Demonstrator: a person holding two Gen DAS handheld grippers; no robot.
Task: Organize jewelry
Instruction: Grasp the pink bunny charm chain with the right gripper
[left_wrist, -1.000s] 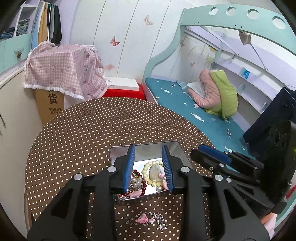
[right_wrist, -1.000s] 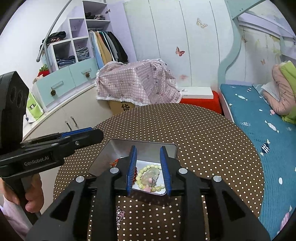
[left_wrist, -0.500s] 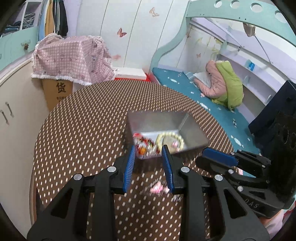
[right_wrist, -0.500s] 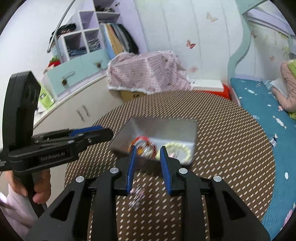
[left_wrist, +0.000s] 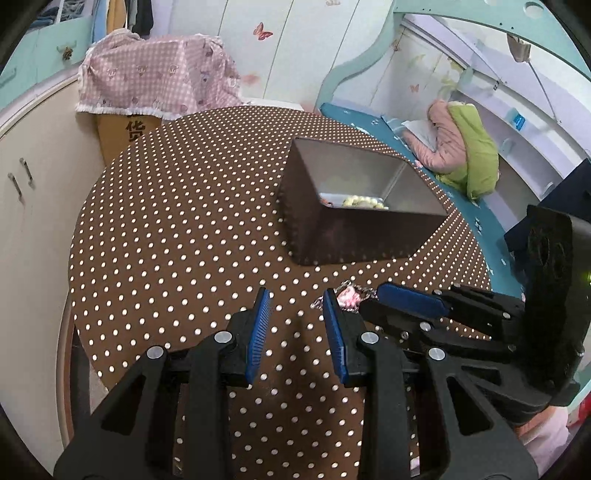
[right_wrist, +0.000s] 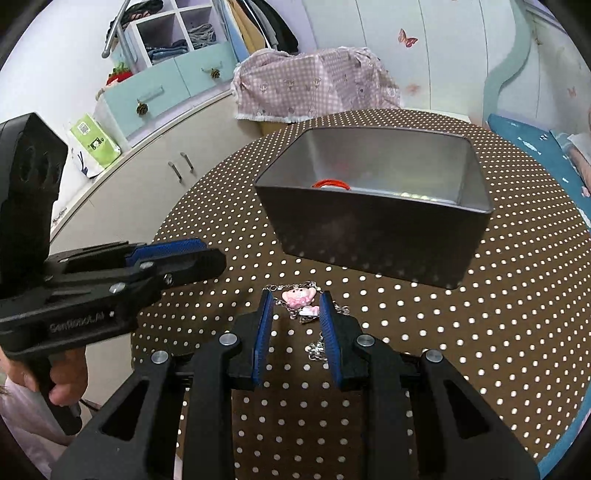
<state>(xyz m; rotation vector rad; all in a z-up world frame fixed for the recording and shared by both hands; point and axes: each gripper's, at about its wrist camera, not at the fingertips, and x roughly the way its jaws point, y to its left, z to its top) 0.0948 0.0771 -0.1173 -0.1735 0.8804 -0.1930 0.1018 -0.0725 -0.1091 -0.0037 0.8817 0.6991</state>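
At the centre of the right wrist frame, my right gripper (right_wrist: 295, 299) hangs low over the polka-dot table (right_wrist: 517, 295), its blue fingers parted and empty on either side of a pink charm necklace (right_wrist: 301, 301) lying on the cloth. Just above it in the frame sits the metal tin (right_wrist: 373, 236), with a red bracelet (right_wrist: 330, 183) showing inside. In the left wrist frame, my left gripper (left_wrist: 295, 306) is likewise parted and holds nothing, at lower centre; the tin (left_wrist: 354, 229) lies to the upper right with a pale bead bracelet (left_wrist: 364, 202) inside.
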